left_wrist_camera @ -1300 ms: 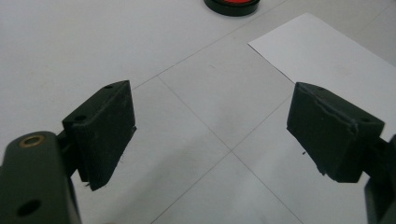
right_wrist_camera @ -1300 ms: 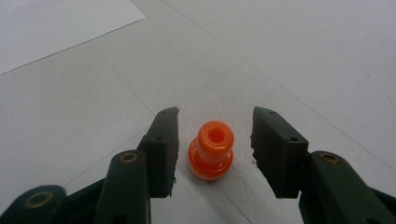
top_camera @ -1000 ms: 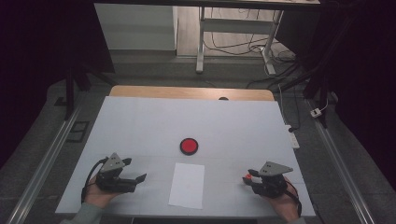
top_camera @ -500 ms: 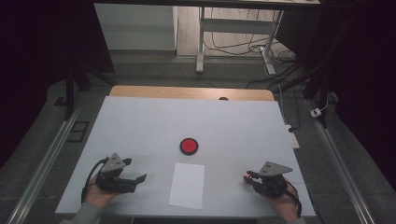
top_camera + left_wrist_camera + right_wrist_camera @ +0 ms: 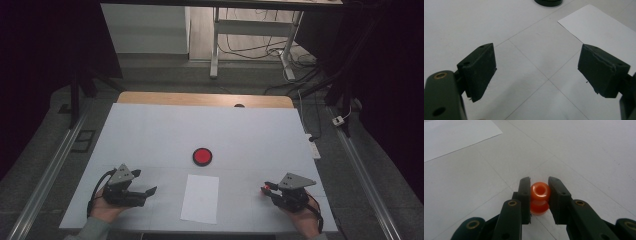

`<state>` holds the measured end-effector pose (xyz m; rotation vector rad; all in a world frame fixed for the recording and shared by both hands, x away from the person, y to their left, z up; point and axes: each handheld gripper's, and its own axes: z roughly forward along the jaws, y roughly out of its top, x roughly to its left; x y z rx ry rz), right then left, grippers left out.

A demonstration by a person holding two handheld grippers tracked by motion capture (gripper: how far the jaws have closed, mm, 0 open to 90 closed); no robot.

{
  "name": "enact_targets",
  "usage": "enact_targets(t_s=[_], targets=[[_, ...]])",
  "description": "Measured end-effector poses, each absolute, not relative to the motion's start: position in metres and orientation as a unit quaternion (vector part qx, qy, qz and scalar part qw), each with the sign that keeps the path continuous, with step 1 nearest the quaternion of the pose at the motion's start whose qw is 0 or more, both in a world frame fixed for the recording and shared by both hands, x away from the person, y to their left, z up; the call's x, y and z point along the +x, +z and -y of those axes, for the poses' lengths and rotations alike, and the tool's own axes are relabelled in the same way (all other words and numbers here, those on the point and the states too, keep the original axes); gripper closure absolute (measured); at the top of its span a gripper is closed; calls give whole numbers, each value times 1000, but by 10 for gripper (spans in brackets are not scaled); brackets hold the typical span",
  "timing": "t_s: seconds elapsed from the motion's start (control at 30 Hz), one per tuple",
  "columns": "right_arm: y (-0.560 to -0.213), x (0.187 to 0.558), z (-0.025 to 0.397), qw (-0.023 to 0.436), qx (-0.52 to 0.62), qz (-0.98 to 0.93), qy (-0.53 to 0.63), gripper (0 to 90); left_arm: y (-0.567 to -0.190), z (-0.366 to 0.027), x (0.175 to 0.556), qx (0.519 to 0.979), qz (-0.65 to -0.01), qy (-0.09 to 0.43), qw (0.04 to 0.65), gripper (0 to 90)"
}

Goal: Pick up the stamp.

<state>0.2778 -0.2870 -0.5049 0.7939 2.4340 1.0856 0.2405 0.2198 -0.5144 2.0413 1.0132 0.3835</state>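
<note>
My right gripper [image 5: 539,183] is shut on a small orange rounded piece [image 5: 539,192] with a hole in its end, held just above the white table [image 5: 150,135]. From the high view that gripper [image 5: 267,188] rests at the front right, with the orange piece [image 5: 269,187] at its tip. At the front left my left gripper [image 5: 148,190] lies low with its jaws wide apart [image 5: 537,67] and nothing between them. A white sheet of paper [image 5: 200,197] lies between the two grippers, its corner [image 5: 599,27] showing past the left gripper. Beyond the paper sits a red round button on a black base [image 5: 202,156].
A wooden strip [image 5: 205,99] runs along the table's far edge. Behind it stand table legs [image 5: 215,45] and cables on the floor. Metal rails [image 5: 50,170] flank the table on both sides. A white power strip [image 5: 312,145] lies at the right edge.
The right gripper has shifted slightly toward the front of the table. The left gripper has stayed where it was.
</note>
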Motion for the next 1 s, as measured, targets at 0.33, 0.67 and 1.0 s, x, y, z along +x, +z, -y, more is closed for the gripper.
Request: enact_targets(t_s=[0.33, 0.67, 1.0], targets=[[-498, 277, 291, 185, 296, -839, 418, 718, -514, -219, 240, 807, -403, 153, 404, 149], [-493, 279, 295, 181, 313, -816, 451, 719, -514, -219, 240, 806, -404, 157, 404, 149], [-489, 283, 290, 180, 320, -803, 469, 718, -514, -218, 240, 806, -404, 157, 403, 148]])
